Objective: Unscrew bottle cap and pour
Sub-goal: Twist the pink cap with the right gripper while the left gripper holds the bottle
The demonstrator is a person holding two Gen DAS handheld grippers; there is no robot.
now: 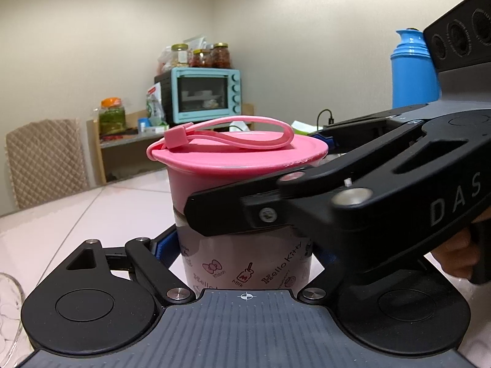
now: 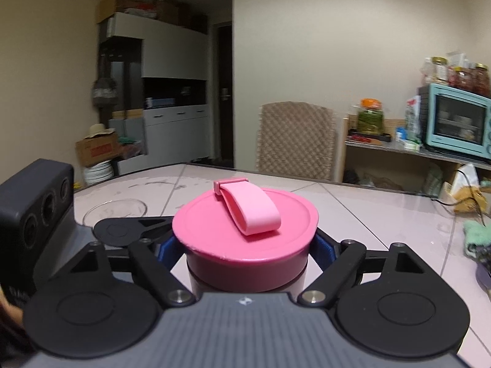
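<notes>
A clear Hello Kitty bottle with a pink screw cap and a pink strap stands upright on the table. My left gripper is shut on the bottle's body, low down. My right gripper is shut on the pink cap from the side; it shows in the left wrist view crossing in front of the cap's skirt. The bottle's contents are hidden.
A clear glass bowl sits on the pale tiled table, left of the bottle; its rim also shows in the left wrist view. A blue thermos stands at the right. A green cloth and a cable lie at the right. A chair stands beyond the table.
</notes>
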